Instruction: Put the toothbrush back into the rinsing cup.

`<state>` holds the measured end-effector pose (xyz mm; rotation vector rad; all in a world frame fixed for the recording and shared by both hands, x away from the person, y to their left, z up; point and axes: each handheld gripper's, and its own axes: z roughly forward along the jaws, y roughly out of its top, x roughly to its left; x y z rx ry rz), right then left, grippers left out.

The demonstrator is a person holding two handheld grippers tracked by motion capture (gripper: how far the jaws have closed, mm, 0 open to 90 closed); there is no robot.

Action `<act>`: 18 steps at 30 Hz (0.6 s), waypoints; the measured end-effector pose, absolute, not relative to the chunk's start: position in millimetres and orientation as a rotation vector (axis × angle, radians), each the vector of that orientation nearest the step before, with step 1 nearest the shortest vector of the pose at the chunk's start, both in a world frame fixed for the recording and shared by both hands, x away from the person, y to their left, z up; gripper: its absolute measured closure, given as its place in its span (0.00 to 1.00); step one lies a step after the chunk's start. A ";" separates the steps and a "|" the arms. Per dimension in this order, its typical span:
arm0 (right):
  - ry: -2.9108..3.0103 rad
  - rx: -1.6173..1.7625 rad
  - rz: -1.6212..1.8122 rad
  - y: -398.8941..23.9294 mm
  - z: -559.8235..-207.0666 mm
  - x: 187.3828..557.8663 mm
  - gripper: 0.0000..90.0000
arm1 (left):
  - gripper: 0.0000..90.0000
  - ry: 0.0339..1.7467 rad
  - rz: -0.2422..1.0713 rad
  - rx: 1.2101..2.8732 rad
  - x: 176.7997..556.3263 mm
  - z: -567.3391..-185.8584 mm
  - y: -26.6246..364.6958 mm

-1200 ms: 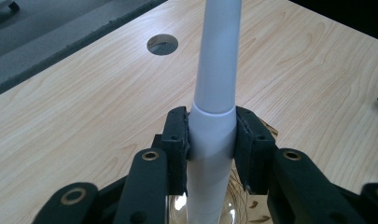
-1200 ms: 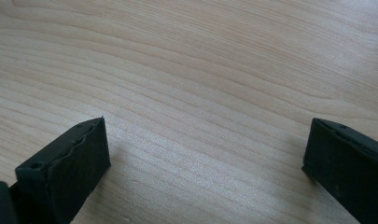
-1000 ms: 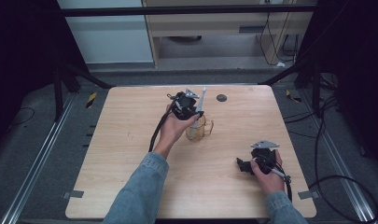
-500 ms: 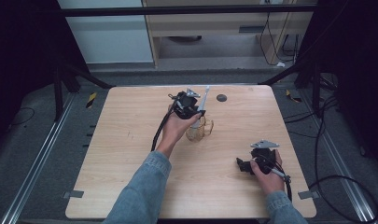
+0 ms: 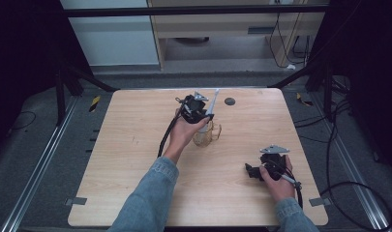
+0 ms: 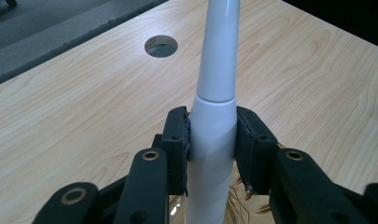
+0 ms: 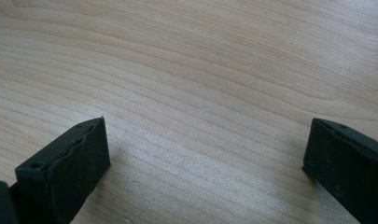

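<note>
A white rod (image 6: 217,93) stands near the table's centre, gripped low between the left gripper's (image 5: 197,109) jaws, its long axis leaning up and right over a glass (image 5: 206,134) just below. At lower right the right gripper (image 5: 261,170) lies on the table (image 5: 126,159), jaws wide apart and empty

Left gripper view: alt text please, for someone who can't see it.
The left gripper is shut on a white rod, one black pad on each side of it. Behind lies a light wooden table with a round hole.
</note>
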<state>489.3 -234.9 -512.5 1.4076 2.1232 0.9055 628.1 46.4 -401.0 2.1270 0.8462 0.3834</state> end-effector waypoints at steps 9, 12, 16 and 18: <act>2.124 1.409 0.904 -234.9 -512.4 489.2 0.00 | 0.70 0.840 0.404 2.106 625.6 -396.3 49.0; 2.123 1.410 0.904 -234.8 -512.4 489.2 0.00 | 0.64 0.834 0.415 2.107 623.1 -393.1 50.7; 2.123 1.408 0.904 -234.9 -512.4 489.3 0.00 | 0.55 0.829 0.423 2.088 618.7 -388.1 53.7; 2.123 1.406 0.902 -234.9 -512.6 489.4 0.00 | 0.52 0.820 0.430 2.092 615.8 -385.2 55.0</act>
